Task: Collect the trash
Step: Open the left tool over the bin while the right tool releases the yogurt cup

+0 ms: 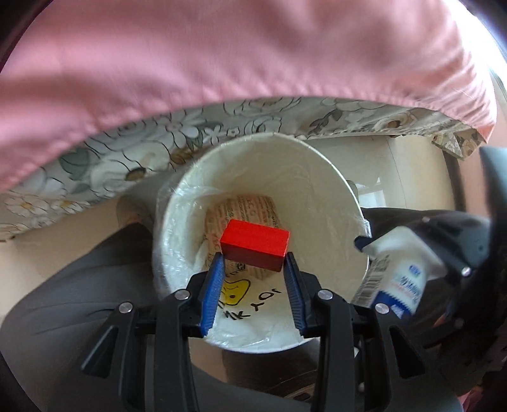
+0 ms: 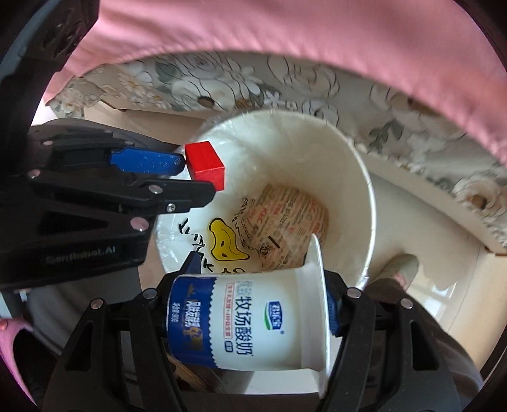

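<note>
A white trash bin lined with a clear plastic bag stands on the floor below both grippers. Inside lies a crumpled printed paper cup and a bag with a yellow face. My left gripper is shut on a red block above the bin's mouth. My right gripper is shut on a white and blue yoghurt cup, lying sideways between its fingers at the bin's near rim.
A bed with a pink sheet and a floral cover overhangs the bin's far side. A person's grey trouser leg and slipper stand close beside the bin on the pale floor.
</note>
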A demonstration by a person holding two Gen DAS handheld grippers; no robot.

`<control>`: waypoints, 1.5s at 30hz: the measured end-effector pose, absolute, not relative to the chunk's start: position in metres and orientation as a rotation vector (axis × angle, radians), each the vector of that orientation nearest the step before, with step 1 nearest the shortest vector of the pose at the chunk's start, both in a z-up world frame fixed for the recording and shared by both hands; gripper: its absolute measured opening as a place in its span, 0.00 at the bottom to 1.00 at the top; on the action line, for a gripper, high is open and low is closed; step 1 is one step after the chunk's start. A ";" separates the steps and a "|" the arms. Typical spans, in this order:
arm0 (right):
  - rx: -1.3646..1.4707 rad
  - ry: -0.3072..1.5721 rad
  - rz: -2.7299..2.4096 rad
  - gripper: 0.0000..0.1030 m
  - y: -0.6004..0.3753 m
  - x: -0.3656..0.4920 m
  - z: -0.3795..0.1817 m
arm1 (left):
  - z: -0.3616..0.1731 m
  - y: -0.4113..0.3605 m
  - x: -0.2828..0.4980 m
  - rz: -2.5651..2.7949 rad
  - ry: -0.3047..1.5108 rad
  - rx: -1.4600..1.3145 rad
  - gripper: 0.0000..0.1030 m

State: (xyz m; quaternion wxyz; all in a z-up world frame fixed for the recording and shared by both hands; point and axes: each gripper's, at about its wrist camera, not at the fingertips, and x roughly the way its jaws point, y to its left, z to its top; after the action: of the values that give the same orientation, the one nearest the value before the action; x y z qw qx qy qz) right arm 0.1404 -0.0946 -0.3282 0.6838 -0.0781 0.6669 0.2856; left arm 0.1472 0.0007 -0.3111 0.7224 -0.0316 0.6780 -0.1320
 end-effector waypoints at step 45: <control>-0.064 1.630 0.540 0.72 -0.095 0.152 -0.385 | -0.365 0.002 0.164 -0.242 1.629 -0.164 0.59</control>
State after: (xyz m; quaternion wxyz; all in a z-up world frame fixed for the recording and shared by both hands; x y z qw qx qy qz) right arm 0.1523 -0.0951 -0.3855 0.6530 -0.0281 0.7185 0.2378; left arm 0.1643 0.0024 -0.3653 0.6768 -0.0731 0.7245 -0.1077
